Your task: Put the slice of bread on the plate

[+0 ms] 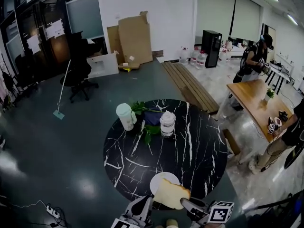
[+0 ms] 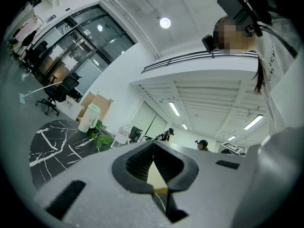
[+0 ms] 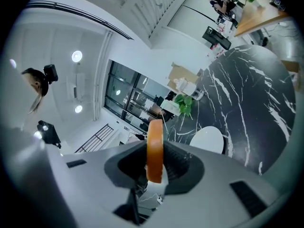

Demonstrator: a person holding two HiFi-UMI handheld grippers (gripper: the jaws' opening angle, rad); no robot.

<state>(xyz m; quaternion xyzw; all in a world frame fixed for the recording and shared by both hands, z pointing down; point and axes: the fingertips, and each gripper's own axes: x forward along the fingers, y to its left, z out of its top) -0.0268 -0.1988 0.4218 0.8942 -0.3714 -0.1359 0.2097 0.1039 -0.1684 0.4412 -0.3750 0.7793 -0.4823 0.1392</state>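
A slice of bread (image 1: 172, 194) with a brown crust hangs over the near edge of a round black marble table (image 1: 190, 146). My right gripper (image 1: 186, 203) is shut on it from the right. In the right gripper view the bread slice (image 3: 154, 146) stands edge-on between the pads. A white plate (image 1: 161, 179) lies just beyond and under the slice, partly covered by it; in the right gripper view the plate (image 3: 207, 140) shows ahead on the table. My left gripper (image 1: 145, 204) is beside the slice on its left, and its pads (image 2: 137, 161) meet at the tips with nothing held.
Across the table stand a white tumbler (image 1: 126, 116), a white lidded container (image 1: 167, 123) and green leaves (image 1: 145, 109). To the right are a wooden table (image 1: 254, 99) and people (image 1: 254, 61). An office chair (image 1: 78, 70) and cardboard (image 1: 135, 39) stand at the back.
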